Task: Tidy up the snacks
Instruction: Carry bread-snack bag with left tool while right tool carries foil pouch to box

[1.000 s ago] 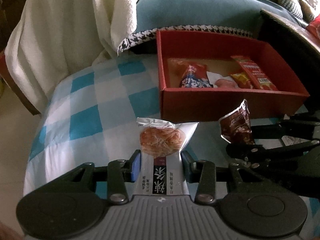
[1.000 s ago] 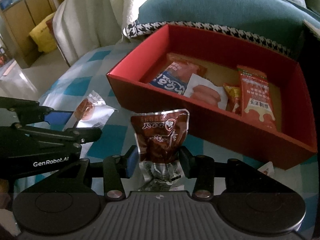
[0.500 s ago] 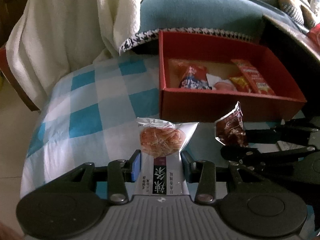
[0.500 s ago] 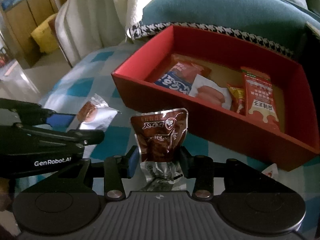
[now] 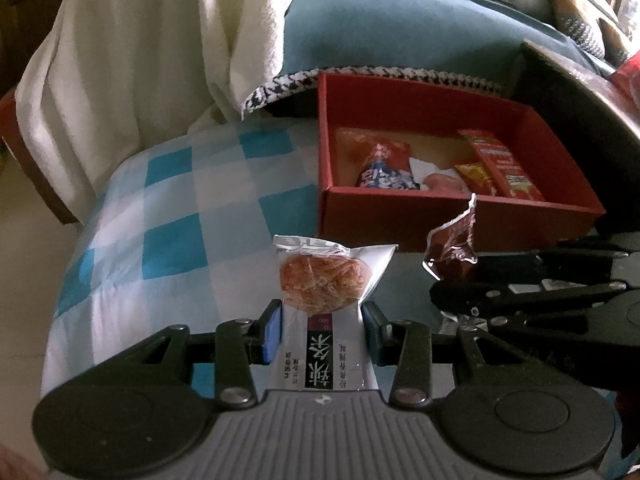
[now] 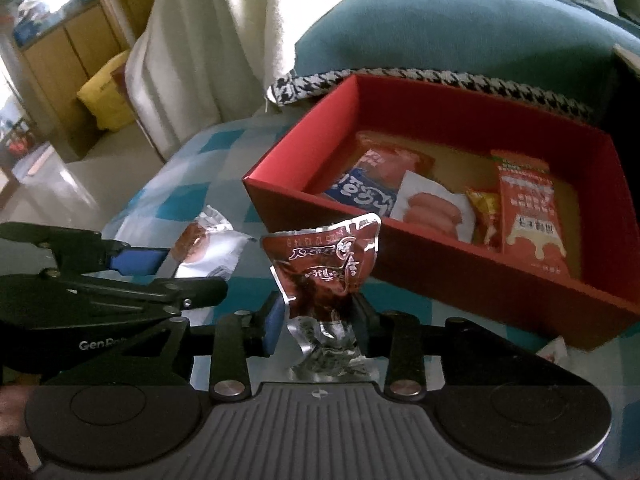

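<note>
A: Left gripper (image 5: 322, 334)?

B: Closed to the width of a white snack packet (image 5: 326, 304), both pads pressed on its sides; packet upright, round orange biscuit picture facing up. Hanging over the blue-checked cloth (image 5: 168, 216).

A: Right gripper (image 6: 316, 326)?

B: Likewise narrowed onto a brown foil pouch (image 6: 324, 268), clamped at its crumpled lower part, printed top standing up and leaning slightly toward 1 o'clock.

A: Red box (image 6: 460, 280)?

B: At 1 o'clock from the right wrist, at 2 o'clock from the left wrist, resting on the cloth against the teal cushion (image 6: 440, 28). Inside: blue-and-red bag (image 6: 372, 192), white sausage packet (image 6: 434, 206), small yellow packet (image 6: 486, 212), tall red packet (image 6: 528, 208), lying side by side.

A: Each gripper seen from the other?

B: From the right wrist, left gripper at 9 o'clock, white packet poking out past its blue pad. From the left wrist, right gripper at 3 o'clock, brown pouch just in front of the box's near wall.

A: Changes against 1 second back?

B: Grips unchanged on both packets. Box slightly farther from both cameras. Brown pouch more edge-on and lower against the box wall in the left view.
</note>
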The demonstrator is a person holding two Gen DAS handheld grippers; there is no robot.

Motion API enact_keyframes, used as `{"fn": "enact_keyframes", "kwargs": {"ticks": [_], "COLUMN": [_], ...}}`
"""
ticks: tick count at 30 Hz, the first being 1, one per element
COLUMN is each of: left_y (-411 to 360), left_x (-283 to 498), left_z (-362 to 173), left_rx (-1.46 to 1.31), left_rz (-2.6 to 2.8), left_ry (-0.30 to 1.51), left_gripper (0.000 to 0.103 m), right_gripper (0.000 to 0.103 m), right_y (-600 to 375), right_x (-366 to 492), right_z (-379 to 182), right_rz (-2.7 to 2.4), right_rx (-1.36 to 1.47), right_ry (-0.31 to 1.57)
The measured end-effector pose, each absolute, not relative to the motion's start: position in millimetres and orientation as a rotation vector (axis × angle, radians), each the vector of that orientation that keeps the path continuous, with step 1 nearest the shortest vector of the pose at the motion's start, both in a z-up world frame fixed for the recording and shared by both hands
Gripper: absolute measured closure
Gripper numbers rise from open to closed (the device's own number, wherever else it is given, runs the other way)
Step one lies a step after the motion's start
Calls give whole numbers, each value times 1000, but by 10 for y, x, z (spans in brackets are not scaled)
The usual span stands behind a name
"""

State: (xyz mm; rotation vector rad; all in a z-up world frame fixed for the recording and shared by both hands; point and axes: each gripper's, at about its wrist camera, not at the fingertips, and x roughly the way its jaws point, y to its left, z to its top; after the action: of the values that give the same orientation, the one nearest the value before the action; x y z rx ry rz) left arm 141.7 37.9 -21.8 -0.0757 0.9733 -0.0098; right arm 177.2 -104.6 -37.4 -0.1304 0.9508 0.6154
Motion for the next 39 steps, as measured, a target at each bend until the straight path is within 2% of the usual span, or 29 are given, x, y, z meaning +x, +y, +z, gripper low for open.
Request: {"fn": "enact_keyframes", "kwargs": {"ticks": [3, 5, 10, 16, 39], "left_y": [421, 447, 458, 443, 258], "left_x": [1419, 1417, 1423, 1420, 1422], "left_z": [-239, -250, -249, -215, 155], "left_rx": [-81, -88, -109, -109, -42], "left_rz": [3, 9, -1, -20, -18], "left_ry": [981, 990, 1005, 998, 811], "left_gripper": [67, 67, 67, 67, 67], "right_gripper": [52, 45, 43, 48, 48], "right_y": [-1018, -986, -954, -983, -1269], "right_x": [1807, 1840, 1942, 1900, 1739], "right_z": [-438, -482, -675, -648, -75], "right_rz": [613, 602, 589, 556, 582], "right_rx": [-151, -179, -161, -159, -59], "right_ry": [949, 956, 1001, 1003, 864]}}
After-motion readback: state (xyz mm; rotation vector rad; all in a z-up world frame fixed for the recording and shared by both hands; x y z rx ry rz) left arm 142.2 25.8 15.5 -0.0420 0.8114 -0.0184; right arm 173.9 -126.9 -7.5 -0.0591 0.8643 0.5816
